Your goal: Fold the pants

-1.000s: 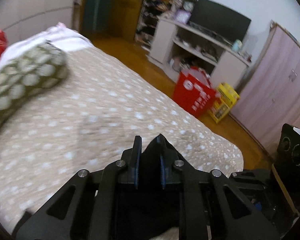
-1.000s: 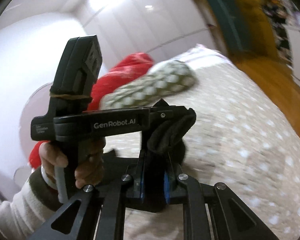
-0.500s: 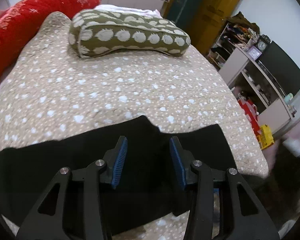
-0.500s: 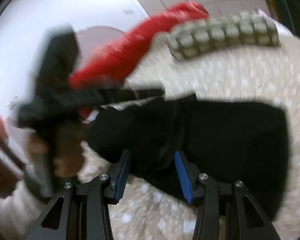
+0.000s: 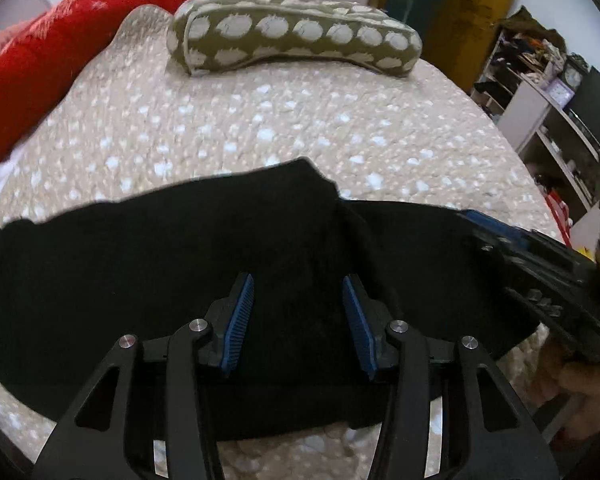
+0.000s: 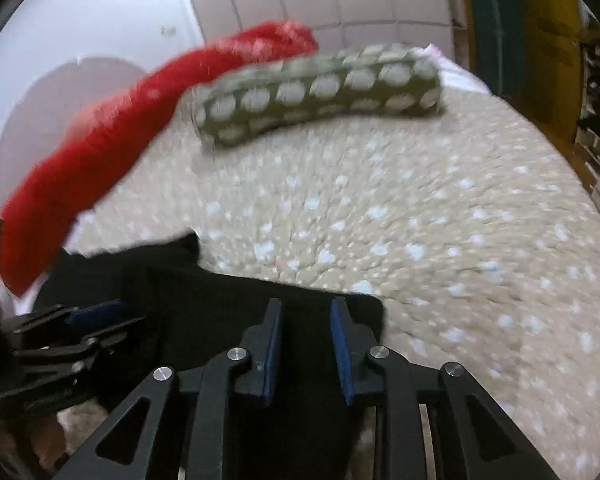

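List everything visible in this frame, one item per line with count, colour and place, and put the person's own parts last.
pants: 1, black, spread flat across the near part of the bed, under both grippers
bedspread: 1, beige with white spots, covering the bed
pillow: 1, olive with pale dots, at the far end of the bed
blanket: 1, red, along the far left edge of the bed
shelving unit: 1, white, cluttered, right of the bed
door: 1, yellow-brown, far right
left gripper: 1, black with blue pads, open over the middle of the pants
right gripper: 1, black with blue pads, open over the right end of the pants
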The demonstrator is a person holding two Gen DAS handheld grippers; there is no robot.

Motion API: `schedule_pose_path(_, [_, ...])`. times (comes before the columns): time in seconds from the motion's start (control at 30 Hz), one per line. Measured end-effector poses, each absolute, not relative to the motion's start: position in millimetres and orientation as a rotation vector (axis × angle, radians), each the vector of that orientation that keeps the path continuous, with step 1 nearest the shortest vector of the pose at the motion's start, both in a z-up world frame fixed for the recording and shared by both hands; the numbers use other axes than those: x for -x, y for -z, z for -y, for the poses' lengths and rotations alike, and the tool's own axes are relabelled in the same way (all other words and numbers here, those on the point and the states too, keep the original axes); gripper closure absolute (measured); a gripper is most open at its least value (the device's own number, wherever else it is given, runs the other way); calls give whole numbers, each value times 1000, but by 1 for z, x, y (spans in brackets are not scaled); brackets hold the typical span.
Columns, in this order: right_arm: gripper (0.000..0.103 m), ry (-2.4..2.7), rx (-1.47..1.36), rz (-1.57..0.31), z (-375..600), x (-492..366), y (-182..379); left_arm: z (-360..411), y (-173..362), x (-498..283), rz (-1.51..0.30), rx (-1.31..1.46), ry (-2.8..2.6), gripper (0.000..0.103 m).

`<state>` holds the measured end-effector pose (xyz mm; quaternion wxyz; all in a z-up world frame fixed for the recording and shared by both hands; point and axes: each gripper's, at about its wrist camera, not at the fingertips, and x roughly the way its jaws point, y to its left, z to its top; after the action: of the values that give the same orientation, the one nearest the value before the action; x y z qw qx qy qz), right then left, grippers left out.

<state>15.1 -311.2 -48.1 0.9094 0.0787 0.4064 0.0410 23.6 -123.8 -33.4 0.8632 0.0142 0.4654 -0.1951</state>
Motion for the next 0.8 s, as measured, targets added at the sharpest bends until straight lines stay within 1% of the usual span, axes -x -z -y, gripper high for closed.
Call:
schedule_pose_path(0.07, [79, -75, -127, -836, 309, -16, 45, 126, 33, -23, -966, -45, 403, 56])
schedule_pose_path(0.17, [80, -98, -117, -821, 309, -2, 22, 126, 33, -22, -963, -50, 400, 55])
schedule_pose_path(0.27, [80, -138, -85, -795, 299, 30, 6, 124, 34, -22, -964, -28, 405, 55])
schedule_pose_path(0.4, [79, -155, 7, -865, 278, 52, 30, 123, 33, -21, -957, -17, 406, 54])
schedule_pose_path(0.5, [79, -132, 51, -840, 272, 65, 38, 124, 33, -18, -947, -21, 396, 54])
schedule_pose_path(0.8, [78, -151, -84, -827, 282, 65, 12, 122, 32, -16, -947, 0, 379, 54])
